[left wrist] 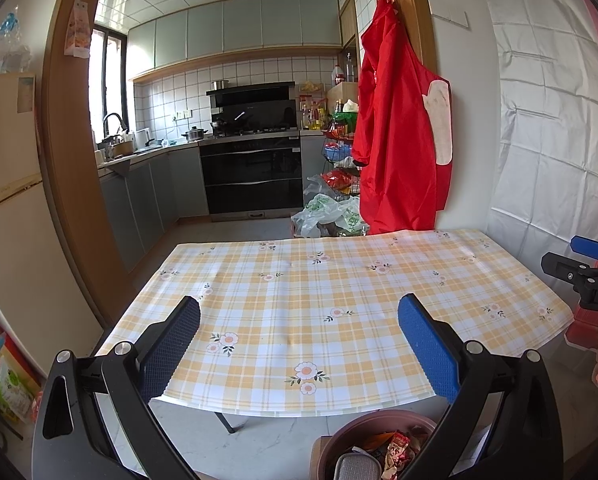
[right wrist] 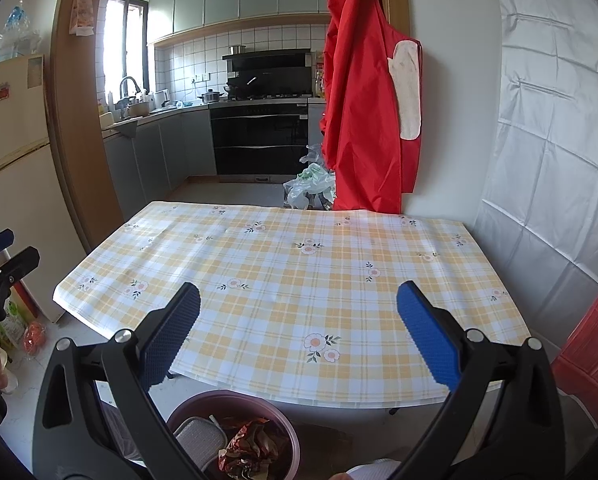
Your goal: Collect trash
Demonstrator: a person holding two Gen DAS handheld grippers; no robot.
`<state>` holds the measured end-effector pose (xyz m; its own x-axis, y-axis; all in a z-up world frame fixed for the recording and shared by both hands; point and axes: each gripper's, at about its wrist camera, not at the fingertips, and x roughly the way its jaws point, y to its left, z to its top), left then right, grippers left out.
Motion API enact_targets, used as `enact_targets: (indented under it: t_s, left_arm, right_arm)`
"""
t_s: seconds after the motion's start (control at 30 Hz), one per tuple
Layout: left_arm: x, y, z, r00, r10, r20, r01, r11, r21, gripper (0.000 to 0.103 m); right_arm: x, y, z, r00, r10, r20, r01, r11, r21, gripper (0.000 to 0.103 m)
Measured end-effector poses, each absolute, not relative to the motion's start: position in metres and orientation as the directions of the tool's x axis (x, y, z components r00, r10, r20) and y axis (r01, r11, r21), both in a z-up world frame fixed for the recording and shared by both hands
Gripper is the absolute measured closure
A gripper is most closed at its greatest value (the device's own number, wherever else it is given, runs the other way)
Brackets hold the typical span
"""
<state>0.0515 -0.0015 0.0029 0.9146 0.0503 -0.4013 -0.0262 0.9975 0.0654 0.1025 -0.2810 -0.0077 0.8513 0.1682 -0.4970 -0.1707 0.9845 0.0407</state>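
Seemingly we were nearly finished: the checked desk [right wrist: 299,280] lay bare, and the trash [right wrist: 251,446] sat in the maroon bin [right wrist: 295,444] at six o'clock, while our left tool [left wrist: 299,344] and right tool [right wrist: 299,340] hung wide, empty.

The surface [left wrist: 339,288] wears a smooth, faintly glossy plaid sheet with printed flowers, creased in places. Below its near edge, the bin [right wrist: 287,436] looks like matt mauve plastic holding crinkled shiny wrappers [right wrist: 251,448]. Each gripper [left wrist: 299,344] [right wrist: 299,336] has matt black plastic arms, metal pivots and blue knurled rubbery pads [left wrist: 427,352]. Beyond the surface hangs a glossy red apron [left wrist: 399,140] of thin cloth.
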Motion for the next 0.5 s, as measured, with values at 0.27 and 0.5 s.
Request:
enact_targets:
  t_s: [0.27,0.5]
  left_arm:
    - [0.0510,-0.0019,0.0022,0.916,0.050,-0.397,-0.025,0.997,0.068,0.006]
    - [0.0502,-0.0019,0.0022,0.918,0.050,-0.394,-0.026,0.997,0.067,0.006]
  right_arm:
    - [0.1022,-0.2824,-0.0082,0.851,0.165,-0.499,-0.168,0.985,0.038,0.006]
    - [0.1029,-0.2812,-0.0086,0.847,0.164,-0.506,-0.170,0.985,0.035,0.006]
